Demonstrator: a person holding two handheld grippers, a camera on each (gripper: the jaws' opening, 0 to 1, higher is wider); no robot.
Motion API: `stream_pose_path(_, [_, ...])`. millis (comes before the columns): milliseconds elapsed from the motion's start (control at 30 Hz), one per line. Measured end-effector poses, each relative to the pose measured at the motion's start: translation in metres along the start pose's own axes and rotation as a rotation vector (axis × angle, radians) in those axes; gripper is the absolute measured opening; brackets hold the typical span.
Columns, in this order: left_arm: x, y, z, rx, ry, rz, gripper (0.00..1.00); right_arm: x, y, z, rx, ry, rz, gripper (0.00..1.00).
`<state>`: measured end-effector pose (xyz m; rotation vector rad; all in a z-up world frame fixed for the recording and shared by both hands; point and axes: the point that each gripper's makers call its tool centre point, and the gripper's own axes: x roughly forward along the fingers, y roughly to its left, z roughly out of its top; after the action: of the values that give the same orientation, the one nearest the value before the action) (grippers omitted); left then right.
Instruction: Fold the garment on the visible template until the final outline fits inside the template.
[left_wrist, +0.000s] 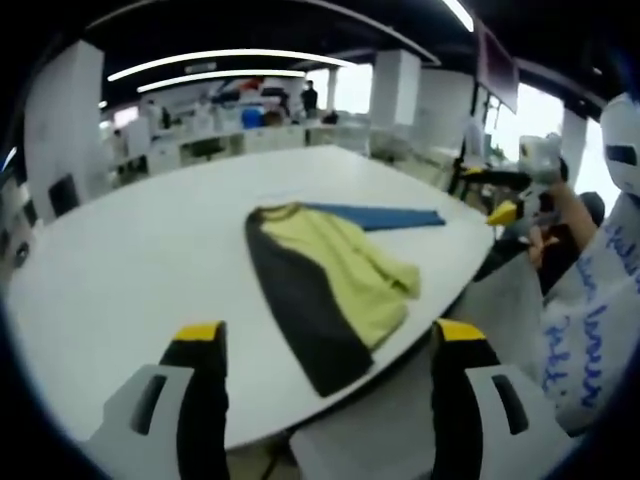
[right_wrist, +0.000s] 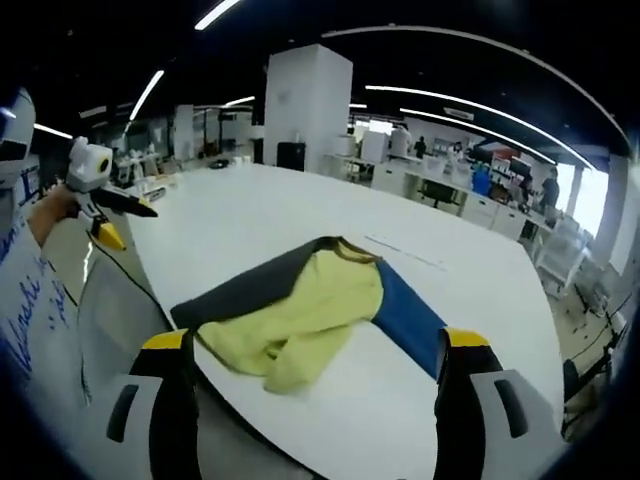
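Shirt (left_wrist: 330, 285) lies half-folded on your table (left_wrist: 130, 270); both your tools, left (left_wrist: 330, 350) and right (right_wrist: 315, 360), hang released above it.

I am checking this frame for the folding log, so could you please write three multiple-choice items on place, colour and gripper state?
1. Where does the garment lie?
A. near the table edge
B. on a chair
C. on the floor

2. What colour is its spread sleeve?
A. red
B. blue
C. white

3. How are the left gripper and right gripper?
A. both shut on cloth
B. one holds cloth
C. both open, holding nothing

Key: A, the dark side reaches the rim; B, the sleeve shows blue in both views; C, the jaws stand wide apart.
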<state>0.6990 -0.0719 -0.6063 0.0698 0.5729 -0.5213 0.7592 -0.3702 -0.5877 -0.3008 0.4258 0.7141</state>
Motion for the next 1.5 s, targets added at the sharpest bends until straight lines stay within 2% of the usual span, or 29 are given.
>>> stream_pose_path(133, [0.001,-0.001,-0.004,0.002,0.019,-0.003,0.76,-0.002,-0.003,-0.009,-0.013,0.041,-0.023,1.00])
stream_pose_path(300, [0.007,-0.004,-0.010,0.008,0.043,-0.024,0.66,-0.002,-0.003,-0.010,-0.013,0.042,-0.032,1.00])
stream_pose_path(400, [0.011,-0.005,-0.013,0.005,0.042,-0.040,0.55,0.000,0.001,-0.007,-0.002,0.025,-0.023,1.00])
stream_pose_path(433, [0.012,-0.005,-0.015,0.024,0.054,-0.035,0.48,0.001,0.002,-0.007,-0.002,0.022,-0.020,1.00])
stream_pose_path(467, [0.012,-0.004,-0.022,0.079,0.096,-0.032,0.44,0.001,0.003,-0.006,-0.003,0.018,-0.014,1.00])
stream_pose_path(500, [0.013,-0.004,-0.026,0.097,0.118,-0.035,0.42,0.002,0.004,-0.006,-0.003,0.017,-0.011,1.00])
stream_pose_path(533, [0.016,-0.005,-0.032,0.093,0.139,-0.038,0.41,0.002,0.005,-0.006,-0.003,0.017,-0.008,1.00])
stream_pose_path(700, [0.021,-0.003,-0.040,0.078,0.158,-0.035,0.38,0.001,0.003,-0.008,-0.005,0.021,-0.011,1.00])
stream_pose_path(933, [0.025,-0.002,-0.047,0.062,0.190,-0.035,0.28,0.000,0.003,-0.012,0.002,0.026,-0.011,1.00])
stream_pose_path(1000, [0.027,0.001,-0.047,0.080,0.186,-0.018,0.25,0.000,0.003,-0.013,0.005,0.025,-0.011,1.00])
stream_pose_path(1133, [0.033,-0.001,-0.052,0.078,0.201,-0.036,0.19,0.000,0.004,-0.014,0.009,0.024,-0.011,1.00])
stream_pose_path(1200, [0.036,0.001,-0.056,0.098,0.222,-0.033,0.18,-0.001,0.003,-0.015,0.010,0.021,-0.014,1.00])
stream_pose_path(1300, [0.042,0.005,-0.060,0.084,0.247,-0.022,0.12,-0.002,0.002,-0.016,0.017,0.020,-0.017,1.00])
stream_pose_path(1400, [0.050,0.000,-0.066,0.060,0.276,-0.060,0.14,-0.002,0.002,-0.018,0.016,0.026,-0.019,1.00])
stream_pose_path(1500, [0.060,-0.005,-0.070,0.057,0.273,-0.087,0.08,-0.002,0.002,-0.019,0.019,0.025,-0.019,1.00])
